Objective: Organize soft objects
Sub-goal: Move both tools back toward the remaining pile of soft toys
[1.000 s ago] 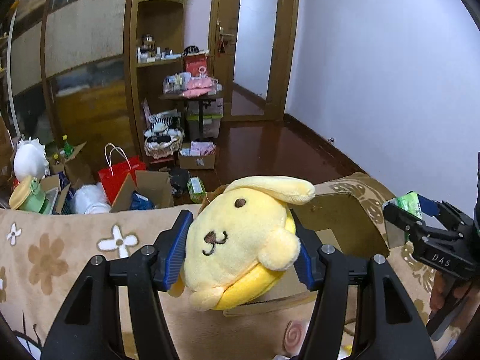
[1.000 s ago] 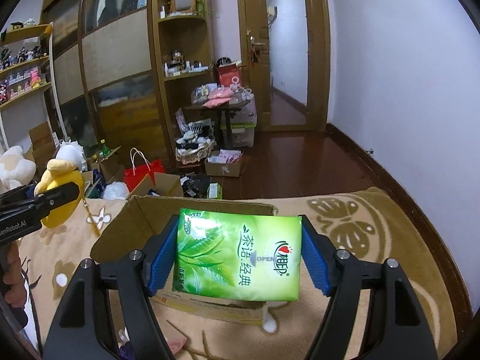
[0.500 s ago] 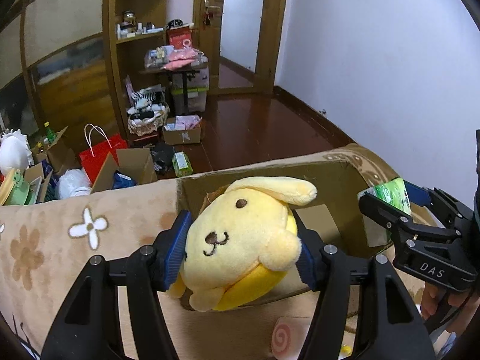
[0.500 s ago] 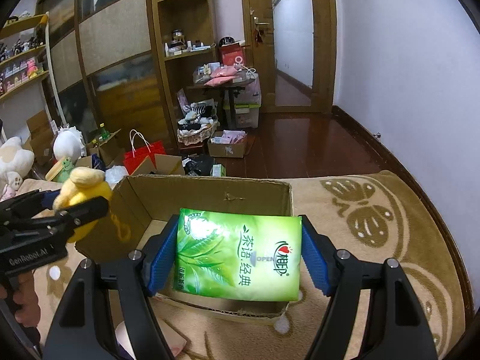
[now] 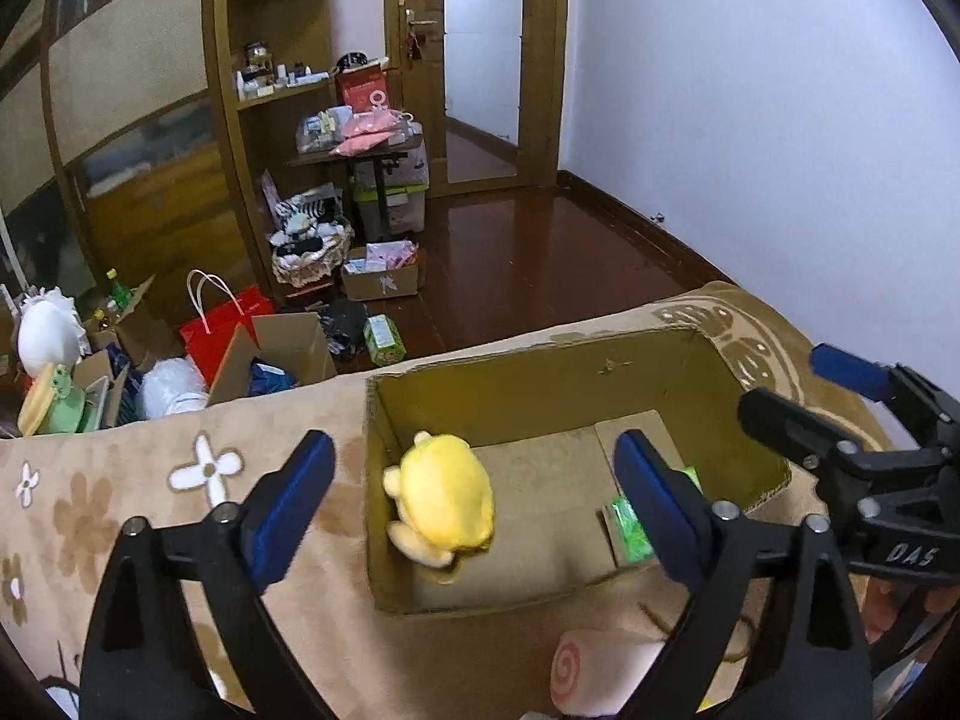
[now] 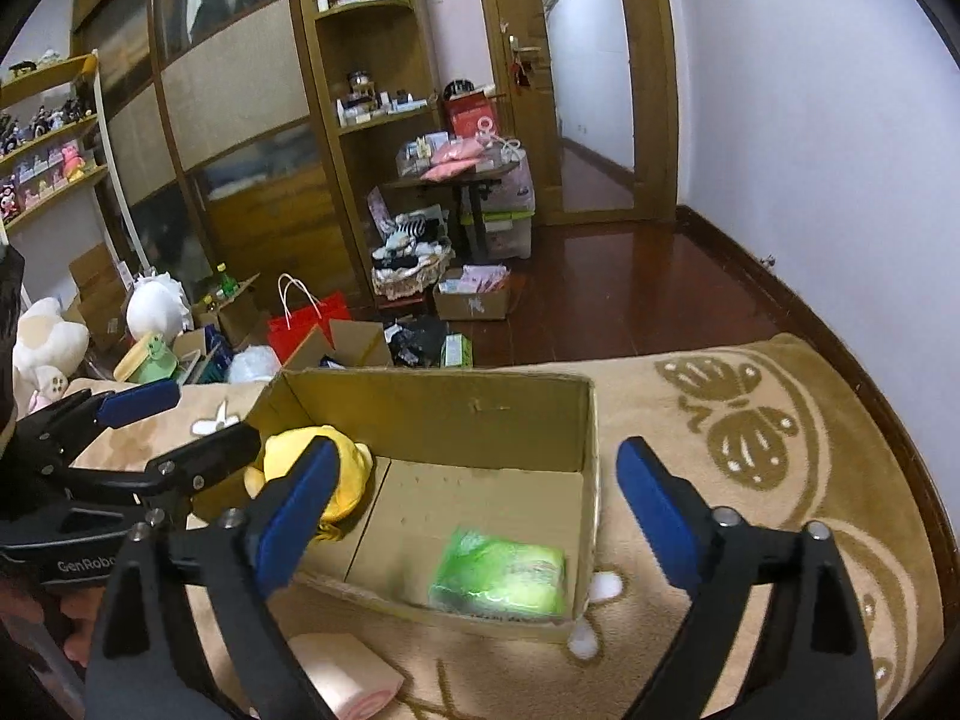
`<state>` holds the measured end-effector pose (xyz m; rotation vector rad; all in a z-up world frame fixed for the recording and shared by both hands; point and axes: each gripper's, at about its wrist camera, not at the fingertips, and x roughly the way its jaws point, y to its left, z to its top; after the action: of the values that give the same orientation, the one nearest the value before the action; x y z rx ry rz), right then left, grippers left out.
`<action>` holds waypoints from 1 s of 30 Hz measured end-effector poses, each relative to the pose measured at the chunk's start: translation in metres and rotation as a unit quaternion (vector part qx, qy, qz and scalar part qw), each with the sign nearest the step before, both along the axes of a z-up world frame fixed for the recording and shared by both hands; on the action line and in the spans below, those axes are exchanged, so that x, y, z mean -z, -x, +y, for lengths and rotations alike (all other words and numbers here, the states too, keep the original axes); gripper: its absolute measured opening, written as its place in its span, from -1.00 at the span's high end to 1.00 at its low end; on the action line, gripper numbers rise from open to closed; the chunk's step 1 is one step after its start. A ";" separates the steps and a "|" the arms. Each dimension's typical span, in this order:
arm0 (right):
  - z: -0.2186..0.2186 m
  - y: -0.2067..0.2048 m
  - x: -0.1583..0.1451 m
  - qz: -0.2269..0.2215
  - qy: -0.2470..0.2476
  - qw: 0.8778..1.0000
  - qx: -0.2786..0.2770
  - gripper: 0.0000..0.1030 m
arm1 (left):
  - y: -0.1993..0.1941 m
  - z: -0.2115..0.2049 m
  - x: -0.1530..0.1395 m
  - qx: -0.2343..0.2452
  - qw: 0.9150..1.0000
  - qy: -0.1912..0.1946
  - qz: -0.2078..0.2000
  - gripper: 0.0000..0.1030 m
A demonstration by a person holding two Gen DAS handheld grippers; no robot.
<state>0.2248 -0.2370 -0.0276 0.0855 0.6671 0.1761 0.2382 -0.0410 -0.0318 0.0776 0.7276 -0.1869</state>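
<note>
Beige flowered blanket is supporting an open cardboard box. You are spreading your left gripper and right gripper, jaws just released and empty, leaving the yellow plush and green tissue pack resting inside together.

From my right gripper I see both blue-padded jaws spread wide after just opening, nothing between them. Below, in the middle of the frame, the open cardboard box sits on a tan patterned blanket. The green tissue pack, blurred, lies in the box's lower right corner. The yellow plush rests against its left wall. At left my left gripper stands open beside it. A pink-swirled roll lies at the bottom edge.
</note>
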 end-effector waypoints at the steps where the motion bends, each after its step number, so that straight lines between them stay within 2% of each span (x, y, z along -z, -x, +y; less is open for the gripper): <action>1: 0.000 0.003 -0.003 -0.001 -0.001 1.000 0.001 -0.98 | 0.004 0.002 -0.003 -0.002 1.000 -0.003 -0.003 -0.87; 7: -0.001 0.032 -0.023 -0.014 -0.008 1.000 0.000 -1.00 | 0.035 0.015 -0.020 -0.005 1.000 -0.005 -0.012 -0.94; 14: 0.003 0.069 -0.035 -0.005 0.012 1.000 0.002 -1.00 | 0.076 0.029 -0.024 -0.012 1.000 -0.012 0.005 -0.94; 17: 0.002 0.086 -0.038 -0.001 0.003 1.000 -0.001 -1.00 | 0.093 0.034 -0.022 -0.016 1.000 -0.011 0.013 -0.94; 30: 0.007 0.150 -0.022 0.036 -0.022 0.999 0.003 -1.00 | 0.140 0.034 -0.006 -0.001 0.998 -0.015 0.053 -0.94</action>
<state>0.0753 -0.2300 -0.0053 0.1359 0.7344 0.1823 0.0978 -0.0070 -0.0257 0.0960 0.8371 -0.1785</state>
